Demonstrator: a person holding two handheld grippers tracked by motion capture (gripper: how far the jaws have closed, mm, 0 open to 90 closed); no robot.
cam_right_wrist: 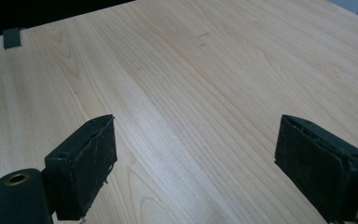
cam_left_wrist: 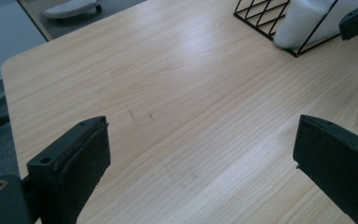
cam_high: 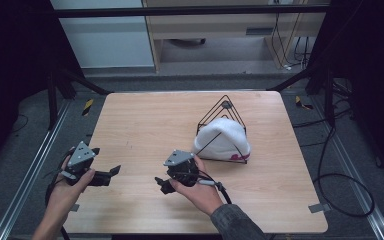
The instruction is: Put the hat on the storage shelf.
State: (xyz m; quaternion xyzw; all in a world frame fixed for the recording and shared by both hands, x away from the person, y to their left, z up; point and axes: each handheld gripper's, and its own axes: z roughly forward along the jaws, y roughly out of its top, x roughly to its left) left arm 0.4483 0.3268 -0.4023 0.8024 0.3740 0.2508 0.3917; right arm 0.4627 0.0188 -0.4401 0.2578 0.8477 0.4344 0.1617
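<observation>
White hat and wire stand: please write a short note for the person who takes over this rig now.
Left gripper: open, empty, above the near left part of the table.
Right gripper: open, empty, near the middle front.
White hat sits on the black wire stand at the table's right side; neither gripper touches it.
Done: cannot tell from this moment.
Left: probably reach for the hat; the right gripper is closer.

We saw a white hat (cam_high: 223, 137) with a pink mark under a black wire stand (cam_high: 226, 111), on a pale wood-grain table (cam_high: 145, 130), right of centre
</observation>
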